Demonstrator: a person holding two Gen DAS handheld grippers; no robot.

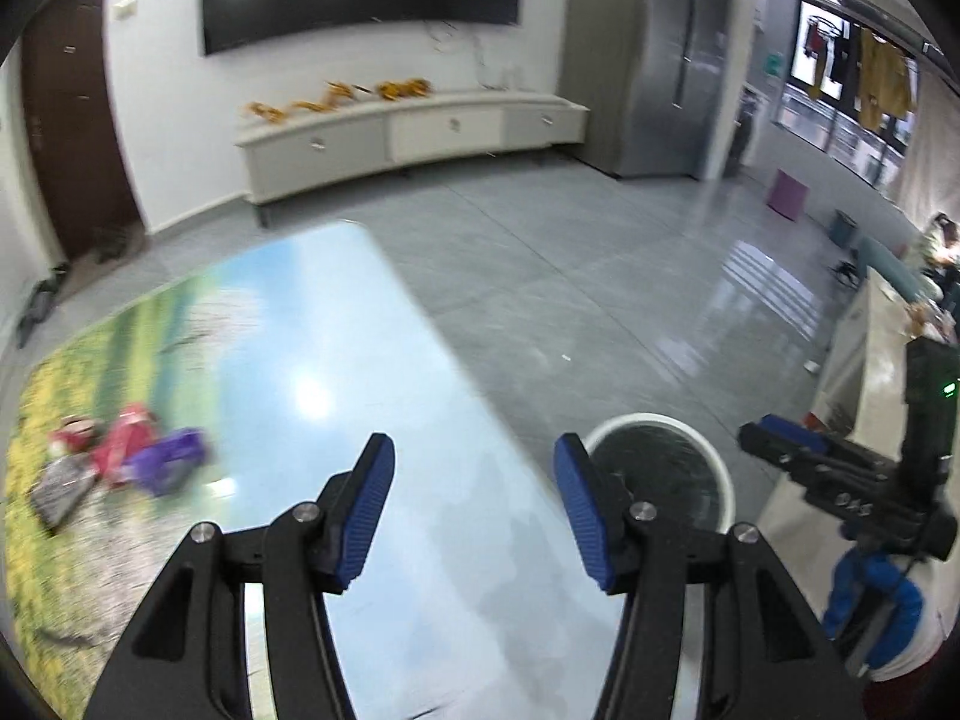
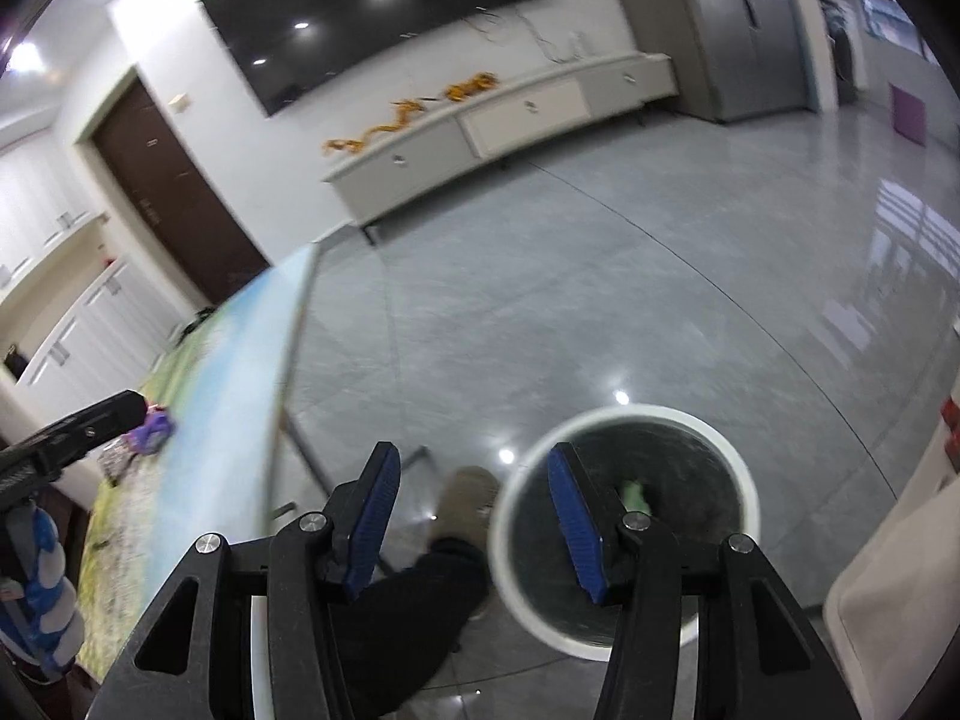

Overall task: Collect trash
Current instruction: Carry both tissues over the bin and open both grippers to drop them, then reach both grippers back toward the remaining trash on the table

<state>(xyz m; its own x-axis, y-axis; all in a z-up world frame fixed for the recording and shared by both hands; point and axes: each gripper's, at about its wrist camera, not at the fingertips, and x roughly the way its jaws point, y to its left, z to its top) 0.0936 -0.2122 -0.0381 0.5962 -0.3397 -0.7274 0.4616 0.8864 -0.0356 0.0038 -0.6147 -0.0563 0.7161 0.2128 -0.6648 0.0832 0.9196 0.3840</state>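
A round white bin point(image 2: 624, 525) with a dark liner stands on the floor beside the table; a green scrap point(image 2: 636, 495) lies inside it. The bin point(image 1: 660, 468) also shows in the left wrist view past the table's right edge. My right gripper point(image 2: 474, 480) hangs open above the bin's left rim with nothing between its blue pads. My left gripper point(image 1: 474, 468) is open and empty over the table's right edge. Several wrappers lie at the table's left: a purple wrapper point(image 1: 171, 459), a red wrapper point(image 1: 120, 441) and a grey wrapper point(image 1: 60, 489).
The table point(image 1: 336, 360) bears a landscape print. A person's leg and tan shoe point(image 2: 465, 501) stand by the bin. Grey tiled floor point(image 1: 600, 276) stretches to a low white cabinet point(image 1: 408, 132) under a wall screen. A beige seat point(image 2: 888, 618) sits at the right.
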